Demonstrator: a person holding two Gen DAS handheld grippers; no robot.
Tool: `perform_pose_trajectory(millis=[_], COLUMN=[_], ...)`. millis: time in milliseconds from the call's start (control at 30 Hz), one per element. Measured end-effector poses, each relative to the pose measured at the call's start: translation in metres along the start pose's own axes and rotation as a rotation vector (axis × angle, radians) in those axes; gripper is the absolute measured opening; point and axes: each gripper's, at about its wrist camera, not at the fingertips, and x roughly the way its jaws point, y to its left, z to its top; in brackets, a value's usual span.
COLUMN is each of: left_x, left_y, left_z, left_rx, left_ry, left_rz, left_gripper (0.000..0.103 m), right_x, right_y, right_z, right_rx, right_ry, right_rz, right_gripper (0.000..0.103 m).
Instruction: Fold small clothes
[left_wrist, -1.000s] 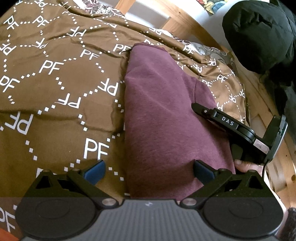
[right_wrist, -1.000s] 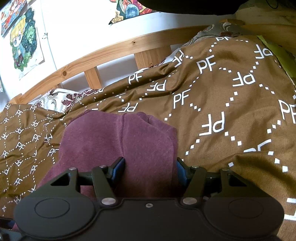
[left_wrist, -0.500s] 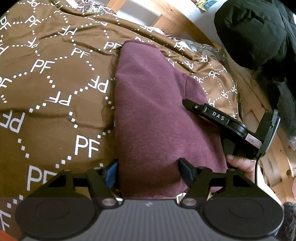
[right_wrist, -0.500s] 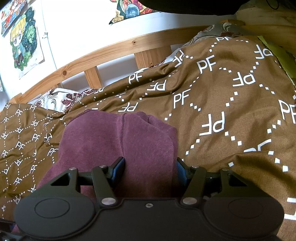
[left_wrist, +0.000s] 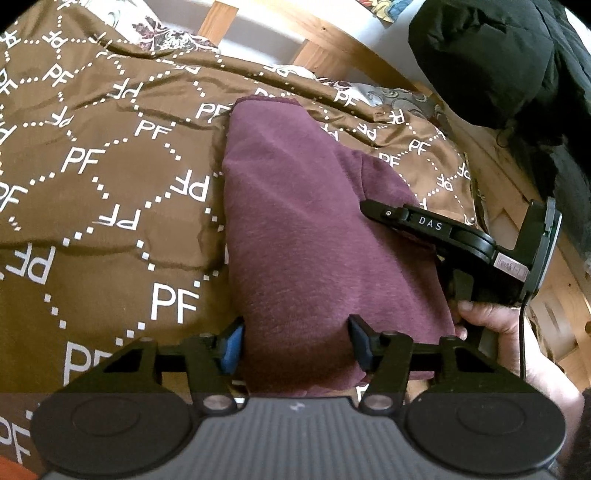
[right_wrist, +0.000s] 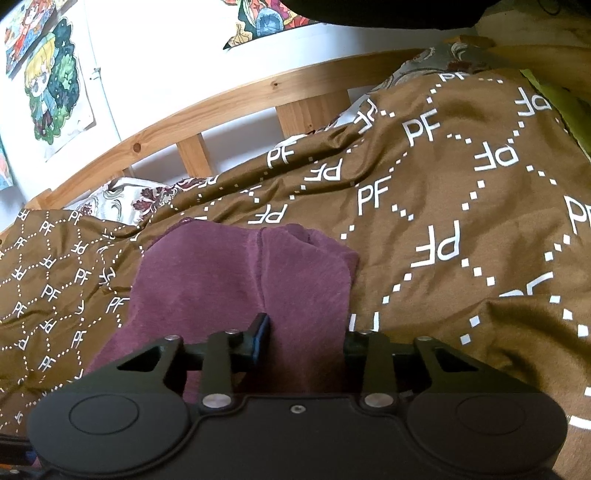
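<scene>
One maroon garment (left_wrist: 314, 236), folded into a long bundle, lying on one brown PF-printed bedspread (left_wrist: 110, 192) over the bed. Two tools at its near end. Left hand-held gripper (left_wrist: 295, 341): fingers straddling the near edge of the cloth, pressed against both flanks, clamped on the bundle. Right hand-held gripper (right_wrist: 304, 338): clamped on a narrower fold of the same garment (right_wrist: 243, 280), left finger (right_wrist: 260, 332) dug into a crease. One bare hand (left_wrist: 502, 332) around the right tool's handle. One wooden headboard (right_wrist: 236, 107) behind; three posters (right_wrist: 55, 85) on the wall.
</scene>
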Motion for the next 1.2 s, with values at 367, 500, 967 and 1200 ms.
perform_pose_trajectory(millis=[367, 500, 967, 1200], left_x=[-0.020, -0.033, -0.074, -0.070], left_y=[-0.021, -0.032, -0.020, 0.029], left_z=[0.002, 0.000, 0.023, 0.058], left_rx=[0.105, 0.161, 0.253, 0.093], left_ry=[-0.041, -0.069, -0.268, -0.338], left_rz=[0.029, 0.050, 0.208, 0.286], left_gripper=[0.053, 0.053, 0.053, 0.053], right_x=[-0.025, -0.042, -0.067, 0.000], right_y=[0.011, 0.022, 0.089, 0.139], right_z=[0.006, 0.010, 0.032, 0.069], right_rx=[-0.011, -0.021, -0.122, -0.164], right_ry=[-0.061, -0.099, -0.265, -0.216], right_rz=[0.022, 0.035, 0.090, 0.135], right_gripper=[0.018, 0.017, 0.017, 0.017])
